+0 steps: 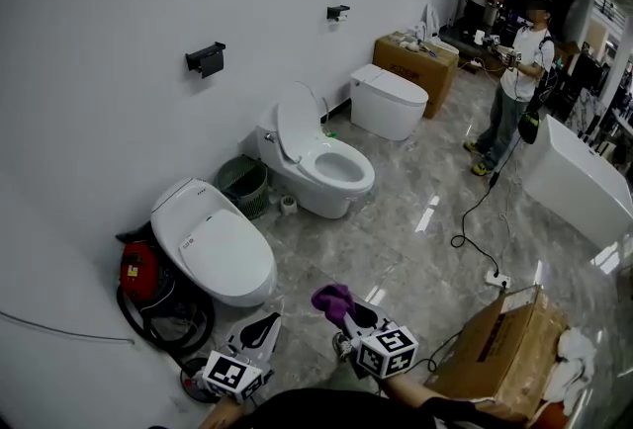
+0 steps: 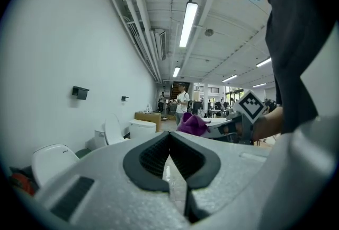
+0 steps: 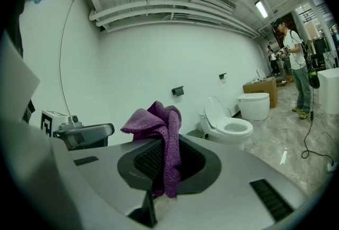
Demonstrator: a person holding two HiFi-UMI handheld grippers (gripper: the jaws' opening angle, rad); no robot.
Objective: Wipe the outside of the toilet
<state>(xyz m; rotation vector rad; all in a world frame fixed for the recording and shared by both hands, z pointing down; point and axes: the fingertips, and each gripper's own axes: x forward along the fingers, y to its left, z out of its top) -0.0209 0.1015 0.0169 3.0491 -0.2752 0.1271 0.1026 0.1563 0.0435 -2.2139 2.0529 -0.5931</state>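
Three white toilets stand along the wall. The nearest toilet (image 1: 213, 244) has its lid down, the middle toilet (image 1: 321, 160) has its lid up, and a boxy one (image 1: 388, 101) is farthest. My right gripper (image 1: 341, 313) is shut on a purple cloth (image 1: 333, 299) low in the head view, short of the nearest toilet and apart from it. The cloth (image 3: 161, 125) drapes over the right gripper (image 3: 164, 147), with the middle toilet (image 3: 230, 127) beyond. My left gripper (image 1: 262, 328) is beside it, jaws closed on nothing. In the left gripper view, the left gripper (image 2: 169, 136) points down the room.
A green wastebasket (image 1: 242, 182) and a paper roll (image 1: 288, 205) sit between the two near toilets. A red machine with black hose (image 1: 140, 274) lies left of the nearest one. A cardboard box (image 1: 504, 348), a floor cable (image 1: 475, 219), a bathtub (image 1: 574, 185) and a standing person (image 1: 514, 86) are to the right.
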